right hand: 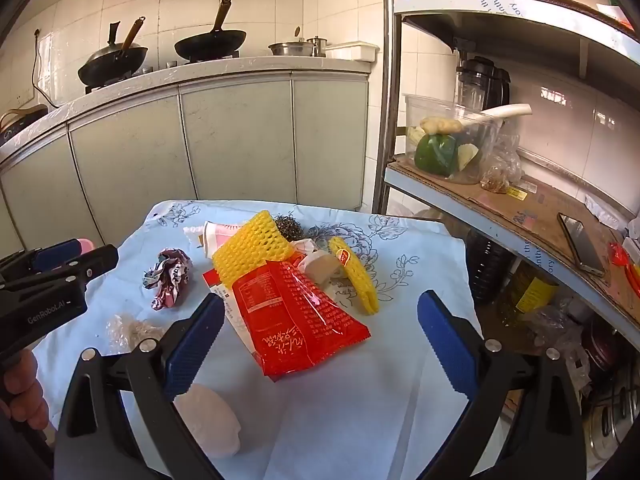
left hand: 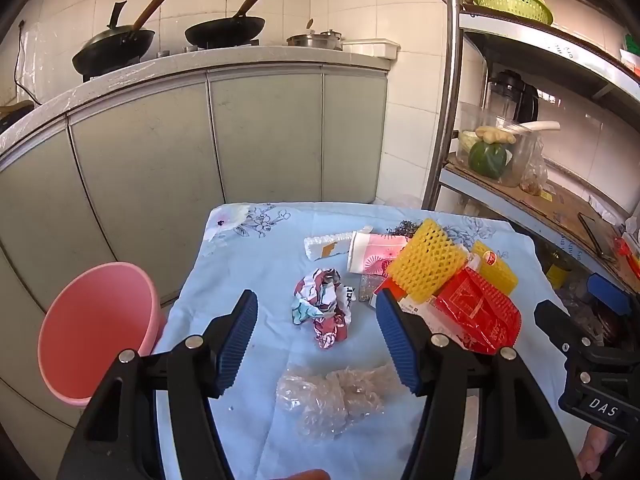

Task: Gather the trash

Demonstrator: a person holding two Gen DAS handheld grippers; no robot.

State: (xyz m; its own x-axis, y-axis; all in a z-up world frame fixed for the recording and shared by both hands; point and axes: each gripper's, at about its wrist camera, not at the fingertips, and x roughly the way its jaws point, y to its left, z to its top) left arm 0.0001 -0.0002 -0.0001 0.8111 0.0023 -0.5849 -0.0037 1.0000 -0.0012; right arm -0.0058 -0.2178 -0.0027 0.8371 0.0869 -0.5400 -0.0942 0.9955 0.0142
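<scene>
Lying crumpled: red wrapper (right hand: 296, 312), yellow foam net (right hand: 250, 246); both hand-held grippers (left hand: 316, 344) (right hand: 320, 340) wide open, empty.

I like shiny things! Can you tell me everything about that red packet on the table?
The red packet is a flat, glossy plastic wrapper with white printed writing and a nutrition panel. It looks empty and a bit crinkled. It lies on the blue flowery cloth, its upper end touching the yellow foam net. No gripper touches it.

On the table (left hand: 256, 248), the crumpled wrapper (left hand: 323, 307) lies left of the snack packet (left hand: 478, 314); the foam net (left hand: 430, 266) sits behind it, seemingly overlapping. The bin (left hand: 98, 330) stands left of the table.
</scene>
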